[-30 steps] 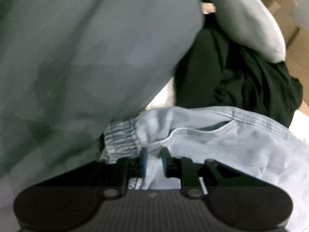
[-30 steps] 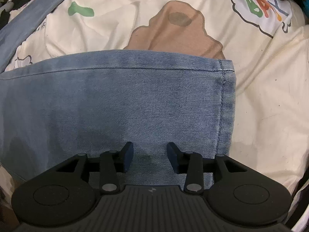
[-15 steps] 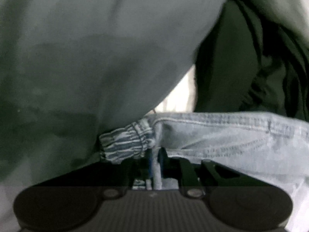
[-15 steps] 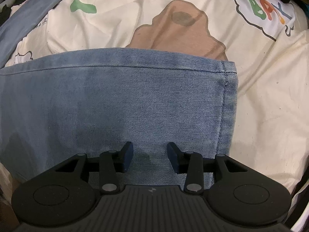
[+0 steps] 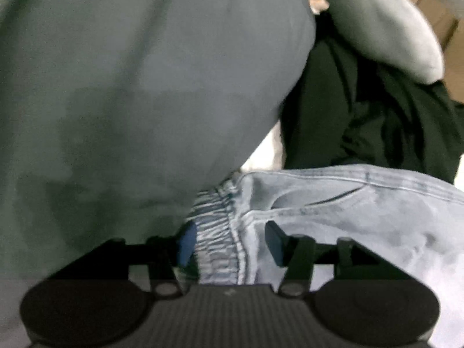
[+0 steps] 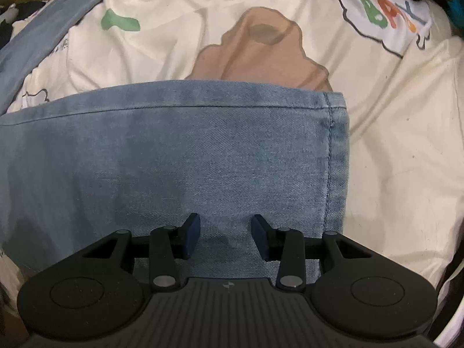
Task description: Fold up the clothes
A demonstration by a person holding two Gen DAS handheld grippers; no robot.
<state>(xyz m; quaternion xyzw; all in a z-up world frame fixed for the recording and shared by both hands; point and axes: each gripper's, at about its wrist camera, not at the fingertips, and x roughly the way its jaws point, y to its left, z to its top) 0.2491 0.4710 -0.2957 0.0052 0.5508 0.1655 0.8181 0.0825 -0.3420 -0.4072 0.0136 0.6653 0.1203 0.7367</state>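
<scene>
Light blue jeans lie across both views. In the left wrist view their elastic waistband [image 5: 214, 220] and a pocket seam sit between the jaws of my left gripper [image 5: 229, 242]. Those jaws are opening, and the right pad stands clear of the cloth. In the right wrist view a folded jeans leg [image 6: 179, 156] lies flat on a cream printed bedsheet [image 6: 400, 133], its hem at the right. My right gripper [image 6: 226, 239] points down over the leg's near edge, open, with only flat denim beneath its pads.
A person's grey-green garment [image 5: 139, 87] fills the left of the left wrist view, close to the gripper. A black garment [image 5: 371, 121] and a pale grey one [image 5: 388, 32] lie beyond the jeans. Cardboard boxes [image 5: 452, 58] stand at the far right.
My left gripper closed on the jeans waistband, then spread its jaws again and let the cloth go; its view shifted back. The right gripper and the jeans leg have not moved.
</scene>
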